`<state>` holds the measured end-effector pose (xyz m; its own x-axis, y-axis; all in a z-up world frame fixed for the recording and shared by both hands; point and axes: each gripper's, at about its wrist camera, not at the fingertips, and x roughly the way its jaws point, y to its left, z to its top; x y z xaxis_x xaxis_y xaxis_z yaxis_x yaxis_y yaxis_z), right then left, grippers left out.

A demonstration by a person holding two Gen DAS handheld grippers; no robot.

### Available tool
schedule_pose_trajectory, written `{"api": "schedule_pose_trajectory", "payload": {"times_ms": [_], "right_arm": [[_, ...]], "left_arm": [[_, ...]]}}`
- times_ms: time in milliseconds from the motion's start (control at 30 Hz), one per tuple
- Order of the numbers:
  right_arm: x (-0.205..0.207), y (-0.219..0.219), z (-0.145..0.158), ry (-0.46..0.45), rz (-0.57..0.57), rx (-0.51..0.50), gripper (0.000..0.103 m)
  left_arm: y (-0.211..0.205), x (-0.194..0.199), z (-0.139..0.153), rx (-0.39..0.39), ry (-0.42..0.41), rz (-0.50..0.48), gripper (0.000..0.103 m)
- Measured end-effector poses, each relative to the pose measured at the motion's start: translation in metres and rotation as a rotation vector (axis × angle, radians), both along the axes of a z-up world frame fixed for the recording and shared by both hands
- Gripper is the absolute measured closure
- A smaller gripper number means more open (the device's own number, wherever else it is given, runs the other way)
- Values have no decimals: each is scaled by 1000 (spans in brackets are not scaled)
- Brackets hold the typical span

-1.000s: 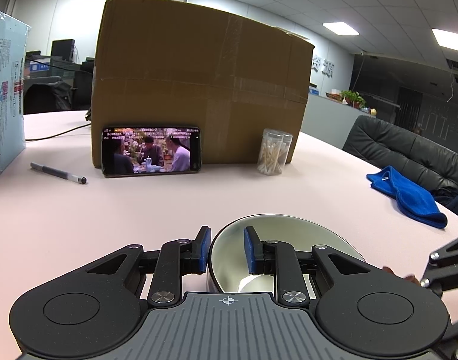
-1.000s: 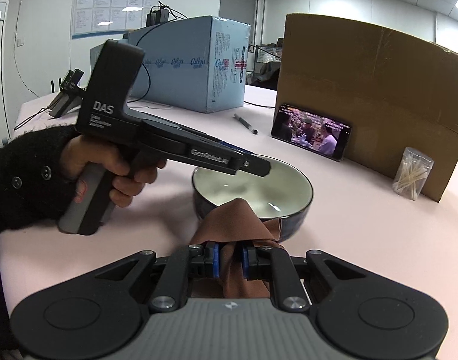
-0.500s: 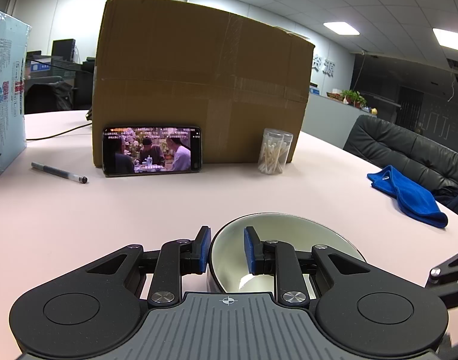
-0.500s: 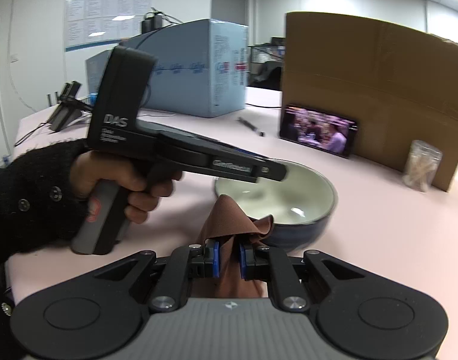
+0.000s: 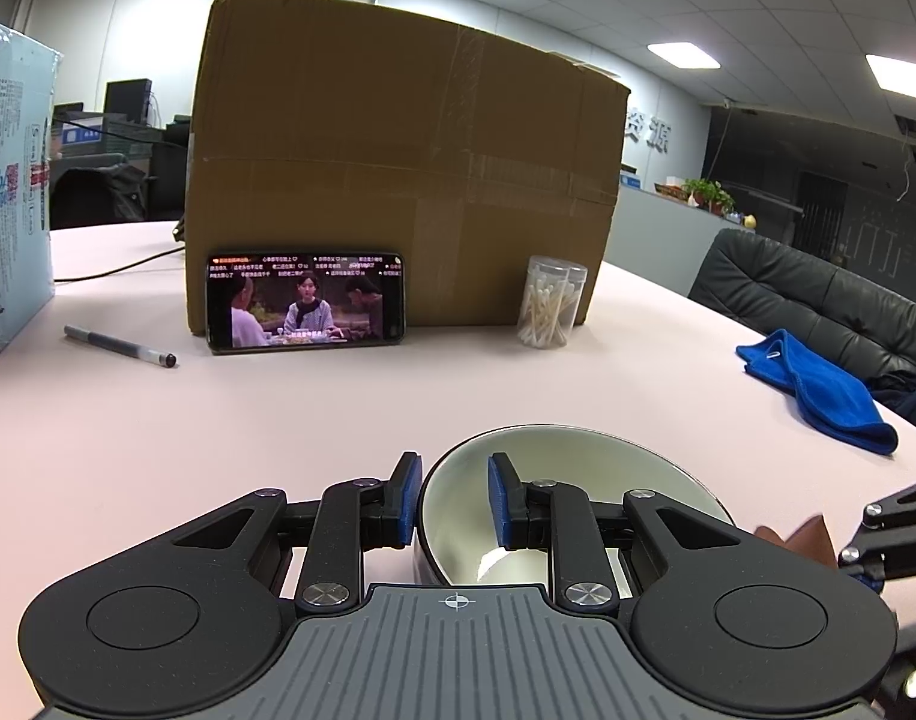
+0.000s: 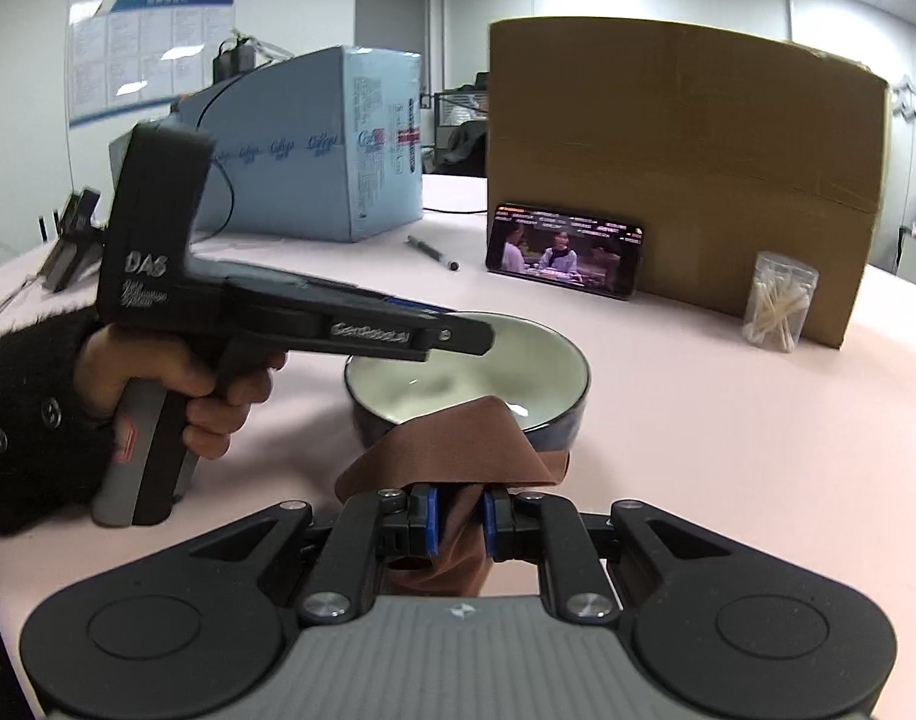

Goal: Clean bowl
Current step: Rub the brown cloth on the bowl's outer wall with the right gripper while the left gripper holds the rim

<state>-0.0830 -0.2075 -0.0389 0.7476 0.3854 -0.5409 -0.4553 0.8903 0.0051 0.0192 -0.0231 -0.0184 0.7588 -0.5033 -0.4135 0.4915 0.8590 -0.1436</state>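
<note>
Though nearly closed, right gripper (image 6: 458, 525) (pinching cloth (image 6: 458, 444))

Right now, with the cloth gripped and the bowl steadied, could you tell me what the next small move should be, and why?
Probably ease the right gripper forward and down, so that the brown cloth drops inside the bowl. The cloth hangs at the near rim, not yet on the pale inner surface, while the left gripper straddles the bowl's rim, one finger inside and one outside, apparently steadying it for wiping.
</note>
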Motion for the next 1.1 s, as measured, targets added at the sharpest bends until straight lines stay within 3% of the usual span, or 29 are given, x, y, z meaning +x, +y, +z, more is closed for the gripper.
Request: {"api": "schedule_pose_trajectory", "payload": {"times_ms": [700,933,1100], "right_arm": [[29,-24,-3,-41,-189,-15,88],[20,-18,-2,-26,-108,-21,90],[27,-22,-2,-26,-133,-38,90]], "left_arm": [[0,0,0,9,-6,1,80],[2,-2,1,10,-8,1,80],[1,-2,1,13,-11,-1,80]]}}
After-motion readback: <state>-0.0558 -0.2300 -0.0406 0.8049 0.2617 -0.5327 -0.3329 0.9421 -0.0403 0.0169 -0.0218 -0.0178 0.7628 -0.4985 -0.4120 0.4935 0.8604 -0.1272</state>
